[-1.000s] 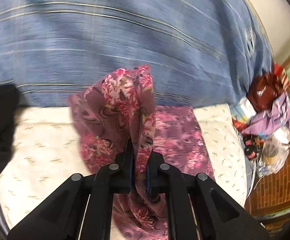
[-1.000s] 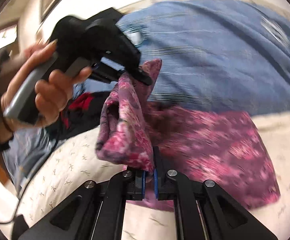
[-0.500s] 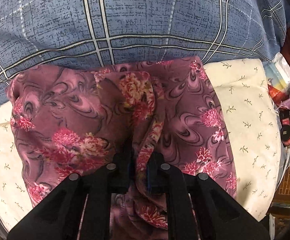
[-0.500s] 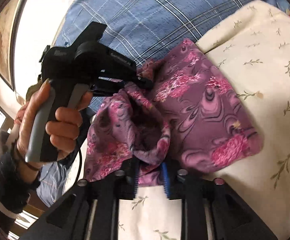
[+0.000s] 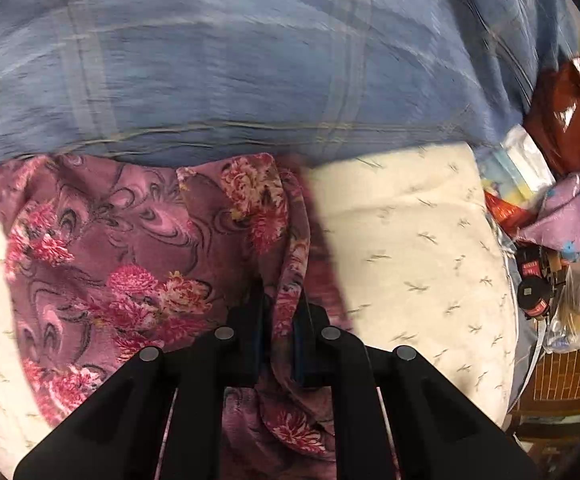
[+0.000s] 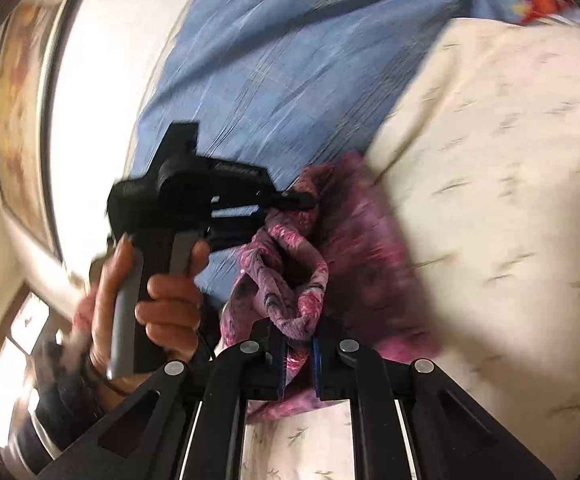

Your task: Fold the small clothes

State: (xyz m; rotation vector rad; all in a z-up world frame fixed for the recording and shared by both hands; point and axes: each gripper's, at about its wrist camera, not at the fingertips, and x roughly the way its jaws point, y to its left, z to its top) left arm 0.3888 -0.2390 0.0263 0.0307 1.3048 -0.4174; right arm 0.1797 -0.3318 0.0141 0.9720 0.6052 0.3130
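A purple floral garment [image 5: 138,264] lies partly on the cream sheet [image 5: 410,248], against the blue checked blanket [image 5: 250,72]. My left gripper [image 5: 281,312] is shut on a bunched edge of it. In the right wrist view the garment [image 6: 354,248] hangs folded between both grippers. My right gripper [image 6: 296,344] is shut on its near edge, and the left gripper [image 6: 290,200], held in a hand, pinches the far edge just above the sheet [image 6: 510,200].
A pile of plastic bags and cloth [image 5: 562,184] sits at the right edge of the bed. The blue blanket [image 6: 290,60] lies behind the garment. A white wall with a framed picture [image 6: 18,100] is on the left.
Both grippers have carried the held edges across, so the garment is now doubled over to the left and uncovers the cream sheet on the right. The frames are motion-blurred.
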